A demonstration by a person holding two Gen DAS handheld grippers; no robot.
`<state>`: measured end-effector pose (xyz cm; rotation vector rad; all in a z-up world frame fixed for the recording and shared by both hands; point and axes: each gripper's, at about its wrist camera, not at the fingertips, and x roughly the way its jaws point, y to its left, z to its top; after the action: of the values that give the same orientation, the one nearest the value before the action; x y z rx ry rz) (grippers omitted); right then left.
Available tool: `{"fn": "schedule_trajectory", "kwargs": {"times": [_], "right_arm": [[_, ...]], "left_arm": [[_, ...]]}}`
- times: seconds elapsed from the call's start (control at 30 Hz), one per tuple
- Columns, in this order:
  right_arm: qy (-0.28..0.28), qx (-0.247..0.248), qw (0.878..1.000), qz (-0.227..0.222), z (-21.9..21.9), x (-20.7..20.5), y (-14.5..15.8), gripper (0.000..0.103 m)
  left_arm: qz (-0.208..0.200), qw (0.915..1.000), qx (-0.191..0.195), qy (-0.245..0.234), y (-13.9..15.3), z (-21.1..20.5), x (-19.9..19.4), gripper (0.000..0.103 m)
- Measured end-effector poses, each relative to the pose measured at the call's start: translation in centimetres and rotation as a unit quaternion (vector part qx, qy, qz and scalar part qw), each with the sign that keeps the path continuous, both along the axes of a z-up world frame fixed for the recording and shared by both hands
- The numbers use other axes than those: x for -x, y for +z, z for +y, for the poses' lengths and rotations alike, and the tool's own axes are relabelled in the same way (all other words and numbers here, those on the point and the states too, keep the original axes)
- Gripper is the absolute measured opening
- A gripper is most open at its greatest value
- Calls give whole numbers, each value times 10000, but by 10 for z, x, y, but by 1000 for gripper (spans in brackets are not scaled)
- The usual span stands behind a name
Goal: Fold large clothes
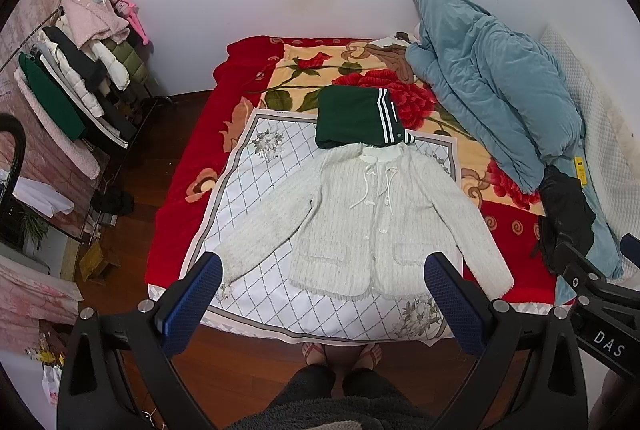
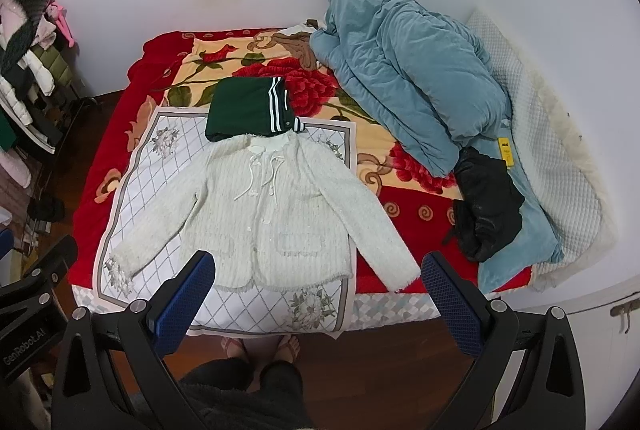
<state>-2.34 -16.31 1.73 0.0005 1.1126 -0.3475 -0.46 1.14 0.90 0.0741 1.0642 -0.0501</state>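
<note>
A white knitted jacket [image 1: 362, 214] lies spread face up, both sleeves angled outward, on a white sheet with a grey diamond pattern [image 1: 256, 166] that covers the near part of the bed. Taking that jacket as the landmark: just beyond its collar sits a folded dark green garment with white stripes [image 1: 354, 118], its near edge touching or slightly overlapping the collar, I cannot tell which. Under both lies a red floral blanket [image 1: 180, 166]. Beyond the jacket's right sleeve a heaped blue quilt [image 1: 492, 86] hides the far right of the bed, and a crumpled black garment [image 1: 566, 206] rests against the quilt's near end; its shape is too bunched to say what it is. A small yellow tag [image 2: 505, 150] shows next to it, its print unreadable.

Well to the jacket's left, a clothes rack [image 1: 80, 82] is loaded with coats, partly cut off by the picture's round edge.

The left gripper [image 1: 324, 304] hangs above the jacket's hem with its blue-padded fingers [image 1: 192, 304] spread wide and nothing between them. The right gripper [image 2: 318, 300] hangs likewise near the hem and right sleeve, fingers wide apart, gripping nothing. Neither touches the cloth.

Below the sheet's near edge, the person's sandalled feet [image 1: 342, 352] stand on the dark wooden floor [image 1: 256, 374]; their legs are mostly hidden by dark fleecy clothing.
</note>
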Motion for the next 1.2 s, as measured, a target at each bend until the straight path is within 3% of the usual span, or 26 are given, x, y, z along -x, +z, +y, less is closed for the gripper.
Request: {"fn": "schedule_trajectory", "kwargs": {"times": [1.2], "right_arm": [[-14, 52, 10000, -35, -4, 2, 9, 103]], "left_arm": [[-60, 10000, 41, -61, 7, -7, -3, 103]]}}
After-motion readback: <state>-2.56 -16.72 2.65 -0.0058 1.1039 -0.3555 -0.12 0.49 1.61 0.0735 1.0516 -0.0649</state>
